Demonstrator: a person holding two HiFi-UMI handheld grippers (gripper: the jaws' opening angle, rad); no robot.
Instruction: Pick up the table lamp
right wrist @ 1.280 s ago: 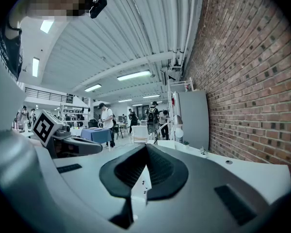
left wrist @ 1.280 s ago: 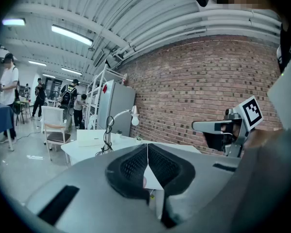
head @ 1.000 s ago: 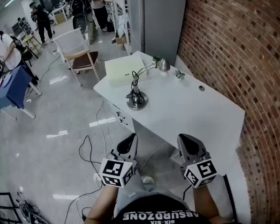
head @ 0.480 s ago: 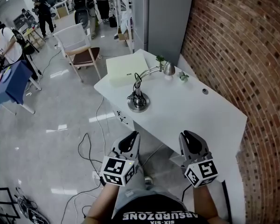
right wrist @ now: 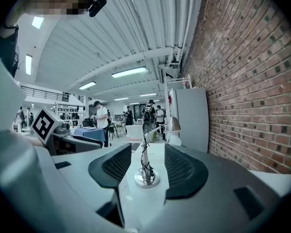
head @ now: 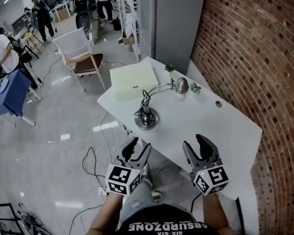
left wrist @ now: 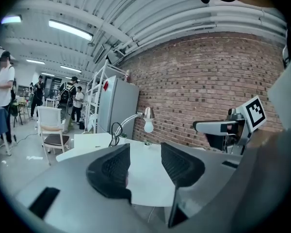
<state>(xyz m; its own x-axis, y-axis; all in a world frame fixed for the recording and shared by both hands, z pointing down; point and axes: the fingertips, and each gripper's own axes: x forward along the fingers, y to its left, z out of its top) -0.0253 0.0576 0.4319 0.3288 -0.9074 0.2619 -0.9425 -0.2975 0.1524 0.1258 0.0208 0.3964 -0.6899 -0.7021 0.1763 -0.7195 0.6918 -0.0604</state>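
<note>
A silver table lamp stands on the white table near its left edge, on a round base with a cable wound round the stem. Its bent neck carries the shade to the right. My left gripper hovers just short of the table's near edge, jaws opening, nothing between them. My right gripper is over the near edge, jaws also opening and empty. In the right gripper view the lamp shows through the gap of that gripper, farther off. The left gripper sees the lamp up to the left.
A flat cream box lies behind the lamp. Two small plants and a dark round thing sit near the brick wall. A grey cabinet stands behind, a chair to the left, cables on the floor.
Both grippers have gone from shut to open and moved forward towards the table. The lamp and table sit lower and closer in the head view.
</note>
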